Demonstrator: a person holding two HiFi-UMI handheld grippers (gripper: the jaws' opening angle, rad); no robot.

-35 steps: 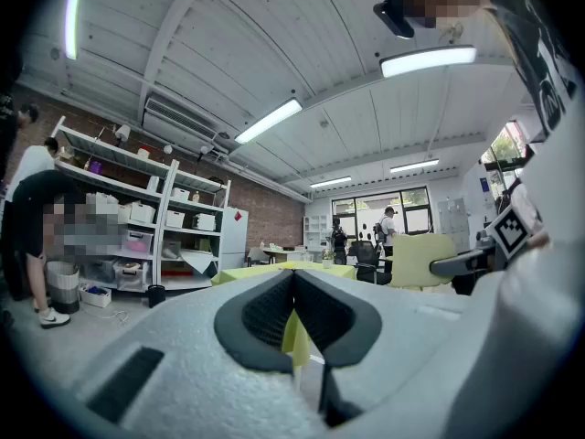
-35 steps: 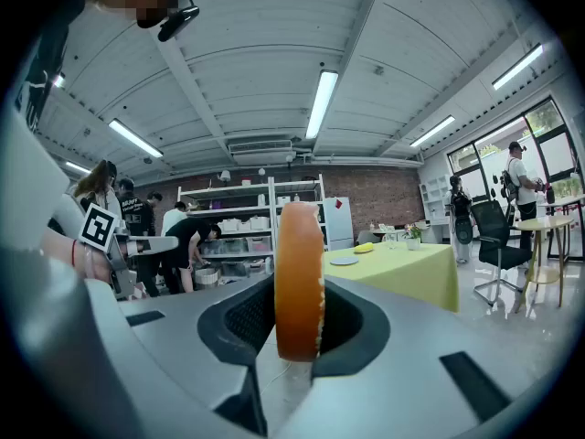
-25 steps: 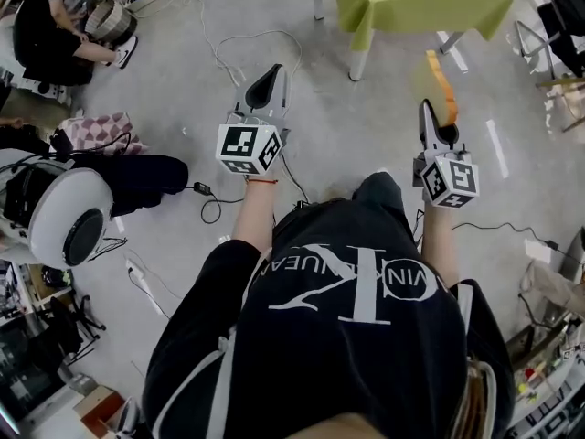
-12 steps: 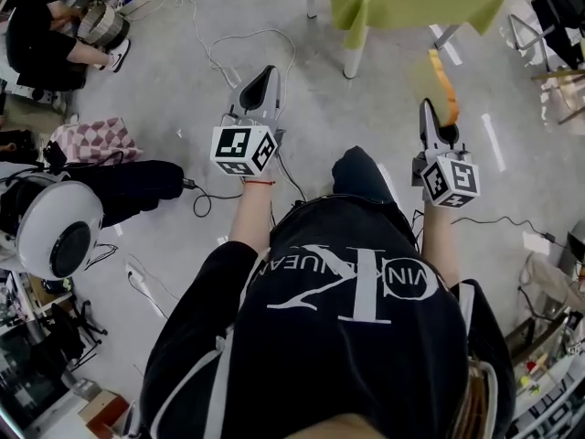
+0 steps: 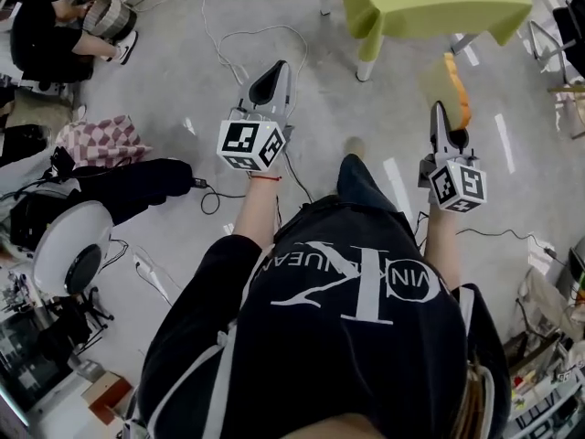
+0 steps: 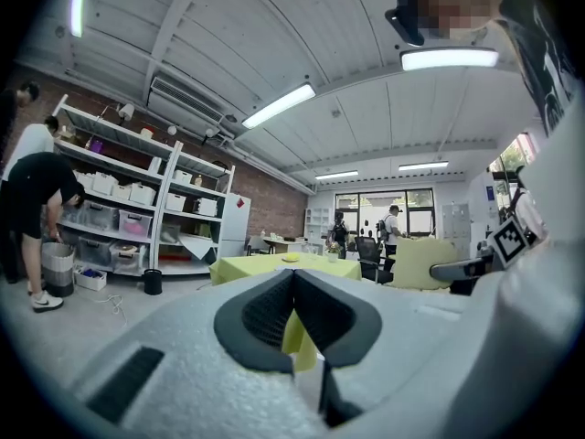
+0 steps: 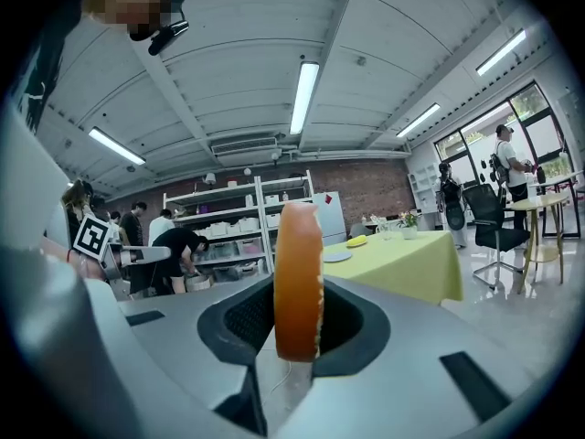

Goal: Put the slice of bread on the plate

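A slice of bread (image 7: pixel 298 282) with an orange-brown crust stands on edge between the jaws of my right gripper (image 7: pixel 297 323), which is shut on it. The head view shows the same slice (image 5: pixel 457 90) sticking out ahead of the right gripper (image 5: pixel 442 122), above the floor. A pale plate (image 7: pixel 336 256) lies on the table with the yellow-green cloth (image 7: pixel 402 263), some way ahead. My left gripper (image 5: pixel 271 73) is held level to the left. Its jaws are shut with nothing in them, and the left gripper (image 6: pixel 293 282) points toward that table (image 6: pixel 274 265).
Cables (image 5: pixel 247 39) trail over the grey floor ahead. A white round machine (image 5: pixel 69 245) and a checked cloth (image 5: pixel 96 140) lie at the left. People stand by the shelves (image 7: pixel 228 231). Office chairs (image 7: pixel 494 222) stand at the right, beyond the table (image 5: pixel 430 3).
The person has stepped forward, and both grippers have moved forward over the floor toward the green table. The bread stays in the right gripper; the left stays shut.
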